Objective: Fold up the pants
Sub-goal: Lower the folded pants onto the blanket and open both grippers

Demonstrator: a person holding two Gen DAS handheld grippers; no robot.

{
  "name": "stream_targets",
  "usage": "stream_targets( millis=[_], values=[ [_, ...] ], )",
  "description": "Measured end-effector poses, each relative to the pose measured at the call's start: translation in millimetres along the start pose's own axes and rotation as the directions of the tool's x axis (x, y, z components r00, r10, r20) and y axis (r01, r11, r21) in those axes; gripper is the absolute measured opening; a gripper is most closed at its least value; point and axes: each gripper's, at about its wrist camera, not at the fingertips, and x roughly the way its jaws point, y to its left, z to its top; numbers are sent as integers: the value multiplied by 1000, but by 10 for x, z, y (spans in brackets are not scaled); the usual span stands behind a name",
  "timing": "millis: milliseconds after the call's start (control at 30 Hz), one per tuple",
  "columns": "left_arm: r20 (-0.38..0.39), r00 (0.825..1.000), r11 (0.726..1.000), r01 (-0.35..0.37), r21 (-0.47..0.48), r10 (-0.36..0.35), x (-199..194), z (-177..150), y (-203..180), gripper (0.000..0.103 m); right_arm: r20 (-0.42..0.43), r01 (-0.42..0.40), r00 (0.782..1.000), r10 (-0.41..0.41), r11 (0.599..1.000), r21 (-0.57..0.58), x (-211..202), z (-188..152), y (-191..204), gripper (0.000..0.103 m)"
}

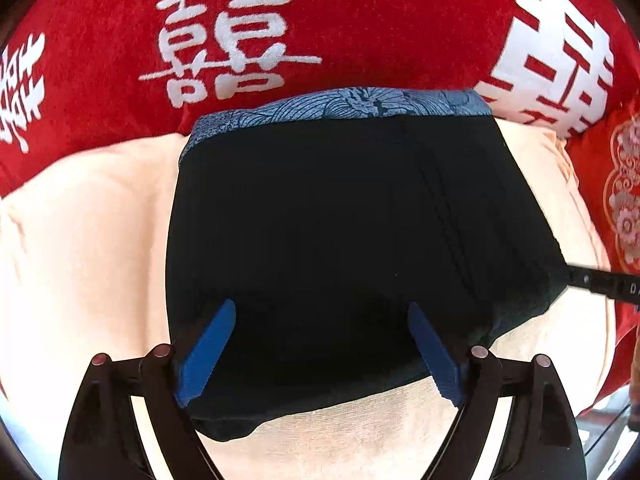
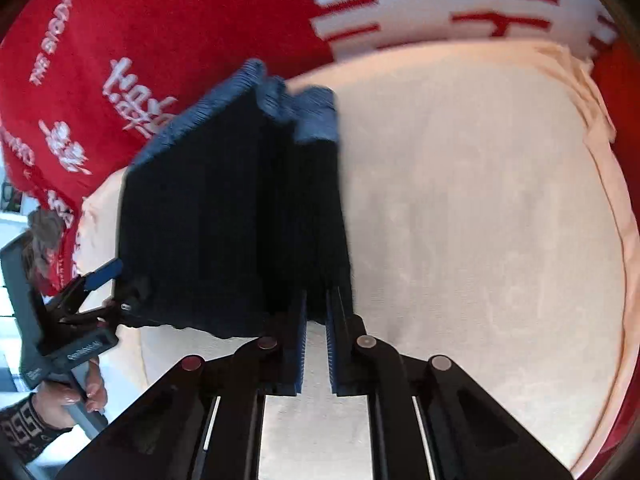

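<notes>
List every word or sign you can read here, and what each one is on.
"囍": large white double-happiness sign on the red blanket.
"THE SIGNS": white print on the red blanket, partly cut off.
White script below it: too blurred.
Label on the left gripper body: too small.

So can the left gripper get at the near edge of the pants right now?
Probably yes: the left gripper is open, its fingers astride the pants at the near edge, with nothing between them.
</notes>
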Motion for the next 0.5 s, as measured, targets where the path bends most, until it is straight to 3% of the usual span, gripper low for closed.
stream_targets(
  millis=[167, 333, 500],
  values=[
    [-5, 1000, 1000, 3, 11, -2, -14, 11, 16, 88, 24, -14, 1000, 11, 991, 136, -172, -109, -144, 11],
    [-23, 999, 999, 24, -29, -25, -38, 32, 67, 88, 69, -28, 997, 22, 996, 86, -333, -53, 149, 23],
    [-32, 998, 995, 46, -88, -49, -101, 60, 194, 88, 105, 11, 994, -11, 1000, 5, -345, 9, 447, 24]
  ],
)
